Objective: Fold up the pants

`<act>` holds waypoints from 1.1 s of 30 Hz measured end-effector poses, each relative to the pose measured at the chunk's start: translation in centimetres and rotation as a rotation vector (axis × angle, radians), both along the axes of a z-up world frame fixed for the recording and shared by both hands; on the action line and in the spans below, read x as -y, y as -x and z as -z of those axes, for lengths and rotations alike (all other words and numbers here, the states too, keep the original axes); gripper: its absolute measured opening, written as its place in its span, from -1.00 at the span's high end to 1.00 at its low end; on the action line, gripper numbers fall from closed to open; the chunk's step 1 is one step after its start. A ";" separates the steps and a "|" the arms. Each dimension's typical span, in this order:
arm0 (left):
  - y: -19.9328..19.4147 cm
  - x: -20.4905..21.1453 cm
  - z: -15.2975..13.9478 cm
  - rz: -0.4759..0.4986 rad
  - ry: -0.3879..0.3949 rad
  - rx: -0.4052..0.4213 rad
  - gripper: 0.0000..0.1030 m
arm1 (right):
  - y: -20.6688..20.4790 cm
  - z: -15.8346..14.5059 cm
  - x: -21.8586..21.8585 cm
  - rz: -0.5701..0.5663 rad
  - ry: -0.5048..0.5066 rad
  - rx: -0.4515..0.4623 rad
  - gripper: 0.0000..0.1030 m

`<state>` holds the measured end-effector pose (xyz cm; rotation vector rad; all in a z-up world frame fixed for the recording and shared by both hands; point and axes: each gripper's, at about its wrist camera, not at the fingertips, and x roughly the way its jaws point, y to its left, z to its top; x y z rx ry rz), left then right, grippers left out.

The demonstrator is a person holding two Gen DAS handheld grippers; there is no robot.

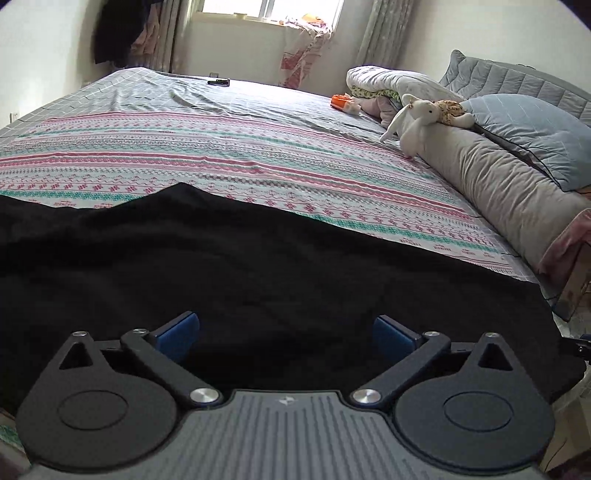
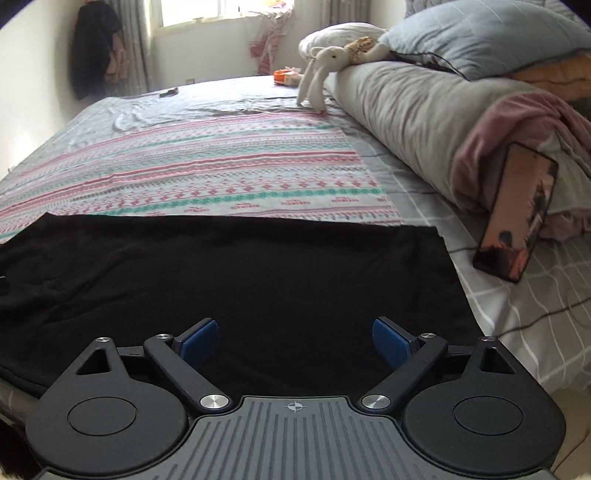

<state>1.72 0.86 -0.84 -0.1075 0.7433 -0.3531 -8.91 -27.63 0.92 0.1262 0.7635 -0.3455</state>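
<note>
Pants [image 1: 258,266], black, lie spread flat across the near edge of the bed [image 1: 240,147], with left gripper [image 1: 286,334] and right gripper [image 2: 295,338] jaws open, empty, over them.

Daylight comes in from the window [image 1: 271,9] at the back, and it glares white. The room is soft and bright. The black pants [image 1: 258,266] show almost no folds. Edges bend and go dark in the corners.

Both wrist views low, facing headward; shared bed [image 1: 258,155]
</note>
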 end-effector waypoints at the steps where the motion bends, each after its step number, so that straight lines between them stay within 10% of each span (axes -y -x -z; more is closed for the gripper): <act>1: 0.1 0.4 0.3 0.011 0.002 -0.002 -1.00 | 0.7 0.3 0.6 0.025 0.002 -0.001 -0.84; 16: 1.1 3.0 1.4 0.107 -0.018 0.026 -1.00 | 8.9 2.9 11.5 0.407 -0.386 0.112 -0.85; 21: 1.2 3.2 1.6 0.113 -0.001 0.005 -1.00 | 9.1 3.4 13.5 0.477 -0.470 0.161 -0.58; 33: 1.4 3.4 1.8 0.126 -0.006 -0.008 -1.00 | 7.0 5.1 13.5 0.577 -0.296 0.008 -0.05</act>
